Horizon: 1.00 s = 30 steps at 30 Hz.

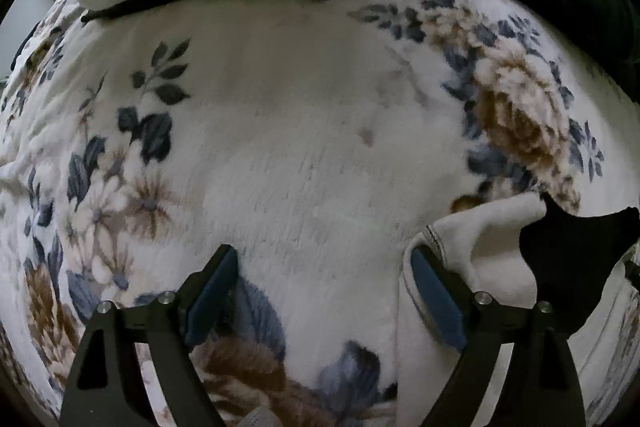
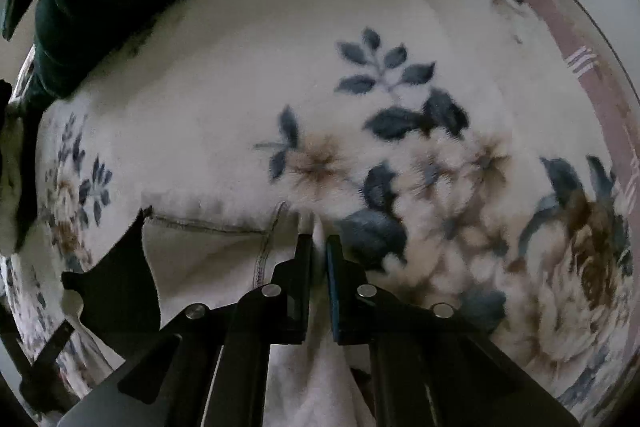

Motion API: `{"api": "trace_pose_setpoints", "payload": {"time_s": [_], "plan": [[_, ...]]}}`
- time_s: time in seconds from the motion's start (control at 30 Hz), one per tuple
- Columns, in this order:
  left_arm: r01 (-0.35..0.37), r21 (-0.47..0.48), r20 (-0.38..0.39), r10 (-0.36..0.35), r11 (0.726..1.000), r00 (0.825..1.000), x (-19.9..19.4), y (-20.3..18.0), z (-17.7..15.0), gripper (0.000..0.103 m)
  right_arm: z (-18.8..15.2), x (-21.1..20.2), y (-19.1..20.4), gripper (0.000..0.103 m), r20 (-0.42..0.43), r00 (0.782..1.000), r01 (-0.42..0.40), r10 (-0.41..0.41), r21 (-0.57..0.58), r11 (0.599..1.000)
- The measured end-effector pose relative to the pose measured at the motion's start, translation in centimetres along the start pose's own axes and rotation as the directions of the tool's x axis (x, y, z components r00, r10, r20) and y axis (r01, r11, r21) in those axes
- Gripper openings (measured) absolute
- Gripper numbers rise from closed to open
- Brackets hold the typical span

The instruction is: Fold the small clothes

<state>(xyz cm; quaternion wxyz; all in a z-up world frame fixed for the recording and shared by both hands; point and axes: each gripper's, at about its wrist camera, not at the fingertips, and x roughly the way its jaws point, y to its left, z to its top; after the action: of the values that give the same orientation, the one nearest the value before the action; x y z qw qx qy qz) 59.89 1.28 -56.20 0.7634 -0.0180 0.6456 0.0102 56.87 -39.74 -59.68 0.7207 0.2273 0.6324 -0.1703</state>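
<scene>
— Where's the garment?
— The cream garment with black patches (image 2: pixel 208 259) lies on the floral fleece blanket (image 1: pixel 304 115). My right tongs (image 2: pixel 319 247) are pinching a fold of its cream cloth

— And your left?
— Left tongs (image 1: pixel 324 267) spread wide over the blanket, one finger just beside the garment's hem (image 1: pixel 436 239)

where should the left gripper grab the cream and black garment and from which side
Grip the stitched cream hem beside the left gripper, whose jaws stand open. That edge curls up off the floral blanket, so come in low from the gripper's right. The right gripper pinches another fold.
</scene>
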Motion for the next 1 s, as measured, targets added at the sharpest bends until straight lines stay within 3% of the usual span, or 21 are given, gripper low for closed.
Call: {"api": "trace_pose_setpoints", "payload": {"time_s": [0.1,0.13,0.23,0.27,0.43,0.53,0.67,0.87,1.0], "plan": [[0.014,0.013,0.035,-0.014,1.0,0.999,-1.6,-0.6,1.3,0.089,0.4,-0.3,0.9,0.012,-0.029,1.0,-0.004,0.004,-0.026,1.0],[0.02,0.02,0.054,-0.021,1.0,0.998,-2.5,-0.7,1.3,0.089,0.4,-0.7,1.0,0.021,-0.044,0.999,-0.024,0.022,-0.031,0.999],[0.015,0.072,0.106,-0.023,0.997,0.994,-5.5,-1.5,0.4,0.09,0.0,-2.8,0.9,0.06,-0.067,0.99,-0.127,0.125,-0.019,0.992],[0.017,0.085,0.119,-0.027,0.996,0.993,-6.5,-1.7,-0.2,0.093,-0.7,-3.8,0.4,0.064,-0.076,0.986,-0.15,0.148,-0.015,0.989],[0.069,0.14,0.149,-0.09,0.988,0.985,-12.5,-5.1,-5.2,0.095,-5.3,-8.3,-3.0,0.074,-0.149,0.974,-0.175,0.169,-0.03,0.984],[0.095,0.159,0.113,-0.114,0.983,0.987,-14.4,-9.8,-8.7,0.095,-8.3,-10.4,-5.9,0.074,-0.196,0.967,-0.175,0.162,-0.05,0.983],[0.138,0.175,0.008,-0.142,0.975,0.99,-16.3,-16.0,-16.7,0.095,-11.0,-12.2,-10.6,0.074,-0.279,0.945,-0.194,0.171,-0.057,0.979],[0.166,0.113,-0.174,-0.145,0.98,0.974,-15.9,-25.1,-28.9,0.095,-9.0,-13.3,-17.8,0.074,-0.327,0.931,-0.224,0.165,-0.151,0.963],[0.123,0.069,-0.256,-0.102,0.99,0.961,-13.7,-29.7,-34.7,0.095,-6.9,-11.7,-19.2,0.074,-0.35,0.922,-0.255,0.165,-0.231,0.939]]}}
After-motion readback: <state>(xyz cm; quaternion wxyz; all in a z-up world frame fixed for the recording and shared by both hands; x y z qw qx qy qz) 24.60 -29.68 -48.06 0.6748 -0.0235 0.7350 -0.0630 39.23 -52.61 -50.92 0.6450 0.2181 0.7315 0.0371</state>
